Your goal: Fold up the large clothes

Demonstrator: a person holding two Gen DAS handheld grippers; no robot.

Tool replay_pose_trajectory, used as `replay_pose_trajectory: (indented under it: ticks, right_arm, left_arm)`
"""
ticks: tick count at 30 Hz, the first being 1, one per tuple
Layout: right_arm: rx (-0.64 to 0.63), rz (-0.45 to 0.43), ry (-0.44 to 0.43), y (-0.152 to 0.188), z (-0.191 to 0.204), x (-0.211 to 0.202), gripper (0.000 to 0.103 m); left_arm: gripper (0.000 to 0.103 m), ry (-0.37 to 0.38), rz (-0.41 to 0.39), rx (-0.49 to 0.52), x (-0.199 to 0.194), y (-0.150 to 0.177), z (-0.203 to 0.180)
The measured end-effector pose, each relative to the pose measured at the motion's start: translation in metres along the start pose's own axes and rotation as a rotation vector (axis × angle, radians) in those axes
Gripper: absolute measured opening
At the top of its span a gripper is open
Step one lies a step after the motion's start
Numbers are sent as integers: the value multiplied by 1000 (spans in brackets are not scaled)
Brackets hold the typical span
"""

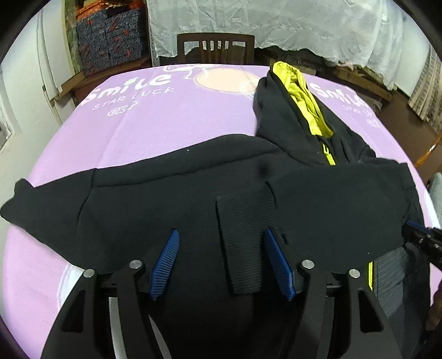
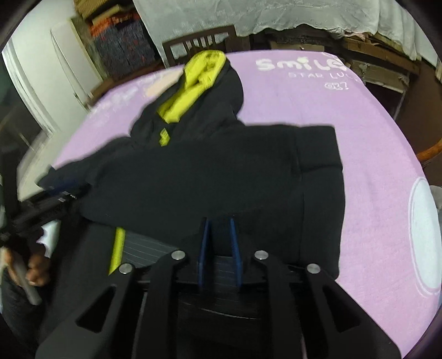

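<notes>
A black hoodie [image 1: 193,187] with a yellow-green hood lining [image 1: 301,94] lies spread on the purple tablecloth [image 1: 165,118], its lower part hanging over the near edge. My left gripper [image 1: 222,232] stands open over it, and a ribbed black cuff [image 1: 243,248] lies between its blue pads without being pressed. In the right wrist view the hoodie [image 2: 221,171] fills the middle. My right gripper [image 2: 218,221] has its pads close together, with a tented fold of the black fabric pinched between them. That gripper [image 1: 417,229] also shows at the hoodie's right edge.
A dark wooden chair [image 1: 215,49] stands at the table's far side, with stacked patterned boxes [image 1: 110,38] to its left and white lace cloth [image 1: 276,24] behind. A curved wooden rail [image 1: 431,152] sits beyond the right edge. A person's hand [image 2: 36,270] holds the left gripper's handle.
</notes>
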State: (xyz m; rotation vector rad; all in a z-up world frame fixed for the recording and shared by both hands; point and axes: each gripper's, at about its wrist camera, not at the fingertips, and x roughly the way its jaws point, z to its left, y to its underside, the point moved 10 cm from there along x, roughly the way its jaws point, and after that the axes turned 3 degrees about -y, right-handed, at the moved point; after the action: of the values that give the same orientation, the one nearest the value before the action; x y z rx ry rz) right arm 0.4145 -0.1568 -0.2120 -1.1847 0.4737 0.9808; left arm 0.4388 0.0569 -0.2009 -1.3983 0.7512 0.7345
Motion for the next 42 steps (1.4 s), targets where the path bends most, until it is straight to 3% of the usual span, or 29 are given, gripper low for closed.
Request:
replay_pose_trajectory:
  ticks: [8,10,12,17,22,31,38,42]
  right_arm:
    - [61,21,-34,0,-7,1,20]
    - [106,18,-13,-1,-11,-9,26]
    - [122,-27,-23,-3,-9,-27,43]
    - [95,-152,-52,-7,5,-74,57]
    - [118,-183,-123,0,17,-82,62]
    - [221,-158,-213,18,8,-53,62]
    - [242,-151,-222,21,-2,-44,62]
    - [269,-136,-242,21,-7,-39,62]
  left_arm:
    - [70,3,7,-92,-14,0,26]
    - [70,9,-11,-146,-29,1,50]
    - [70,-9,-28,-189,-42,2,76]
    - [70,-62,-25,-381,-57,11,171]
    - [69,-3,25,-575,-46,23,229]
    - [67,-115,52,-499,-30,13,252]
    - [64,-252,72,-363,6,-29,244]
    - [64,-255,56,-332,21,-55,236]
